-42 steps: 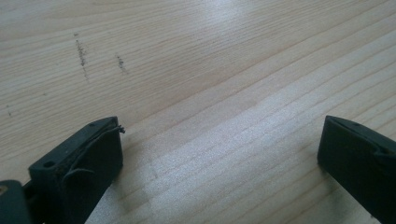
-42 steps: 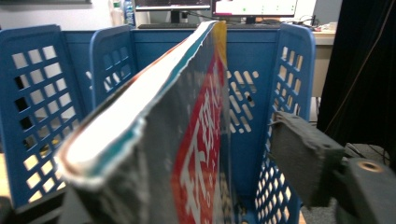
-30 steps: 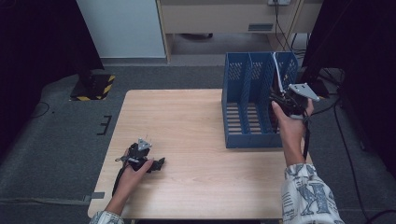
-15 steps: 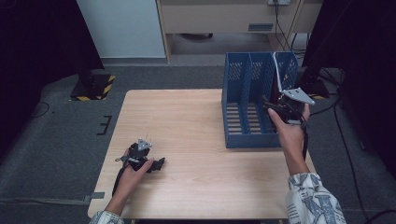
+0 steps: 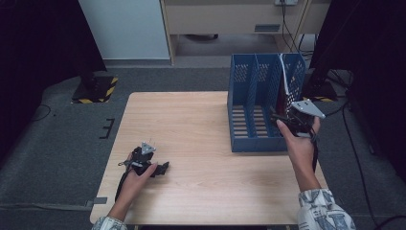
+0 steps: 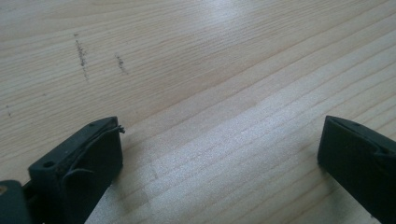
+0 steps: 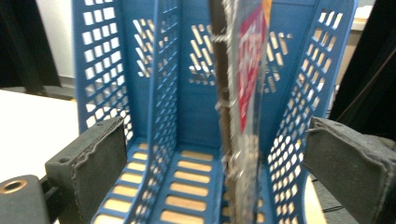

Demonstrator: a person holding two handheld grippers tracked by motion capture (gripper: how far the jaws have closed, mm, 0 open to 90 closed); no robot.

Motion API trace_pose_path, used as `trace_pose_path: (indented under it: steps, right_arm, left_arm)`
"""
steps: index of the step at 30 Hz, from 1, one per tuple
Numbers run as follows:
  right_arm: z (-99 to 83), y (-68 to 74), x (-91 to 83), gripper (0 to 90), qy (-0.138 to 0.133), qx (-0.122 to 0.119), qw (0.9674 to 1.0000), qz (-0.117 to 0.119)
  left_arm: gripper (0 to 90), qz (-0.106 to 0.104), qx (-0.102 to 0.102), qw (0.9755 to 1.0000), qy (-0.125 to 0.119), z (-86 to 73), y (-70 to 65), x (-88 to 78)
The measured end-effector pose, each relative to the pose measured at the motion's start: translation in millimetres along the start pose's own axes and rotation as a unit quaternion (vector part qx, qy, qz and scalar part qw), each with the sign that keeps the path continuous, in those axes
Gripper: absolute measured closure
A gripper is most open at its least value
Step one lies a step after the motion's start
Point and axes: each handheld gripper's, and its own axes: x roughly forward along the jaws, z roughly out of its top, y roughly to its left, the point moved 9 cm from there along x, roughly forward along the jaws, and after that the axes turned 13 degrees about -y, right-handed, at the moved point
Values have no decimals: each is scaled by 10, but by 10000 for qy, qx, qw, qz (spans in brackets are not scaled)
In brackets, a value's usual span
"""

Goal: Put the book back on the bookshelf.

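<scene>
A blue three-slot file rack (image 5: pixel 252 88) stands on the right of the wooden table (image 5: pixel 191 124). A spiral-bound notebook with a red-printed cover (image 5: pixel 283 88) stands upright in its rightmost slot. My right gripper (image 5: pixel 276 116) hovers at the rack's near right end, pointing into it. In the right gripper view its jaws (image 7: pixel 215 140) stand wide apart and have just been opening. The notebook (image 7: pixel 243 93) rises ahead between them and neither pad touches it. My left gripper (image 5: pixel 163 167) rests low on the table's near left, open with bare wood between its jaws (image 6: pixel 219 140).
The rack's left and middle slots (image 7: pixel 163 93) hold nothing. A white cabinet (image 5: pixel 124 28) and a low shelf stand beyond the table. Dark curtains hang on both sides, and cables run across the floor at the right.
My right gripper has drawn back from the rack toward the table's near edge, leaving the notebook standing in the slot. The left hand has stayed put.
</scene>
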Motion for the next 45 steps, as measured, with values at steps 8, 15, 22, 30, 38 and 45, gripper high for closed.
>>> trace_pose_path:
  steps: [8, 15, 22, 30, 38, 45]
  right_arm:
    - [-211, 157, -298, 52, 154, 113, 9996, 201]
    - [-462, 345, -500, 70, 357, 266, 9984, 347]
    - [-589, 620, -581, 77, 455, 287, 9963, 670]
    - [-597, 938, -560, 93, 529, 78, 9932, 1039]
    - [-514, 1240, -490, 105, 556, -54, 9891, 1363]
    - [-521, 1406, -437, 109, 648, -218, 9856, 1546]
  left_arm:
    - [0, 1, 12, 10000, 7, -2, 1, -2]
    - [0, 18, -9, 10000, -4, -3, -5, -4]
    - [0, 17, -10, 10000, -4, -3, -7, -4]
    - [0, 17, -10, 10000, -4, -3, -6, -4]
    - [0, 17, -9, 10000, -4, -4, -7, -5]
    - [0, 14, -7, 10000, -2, -4, -8, -6]
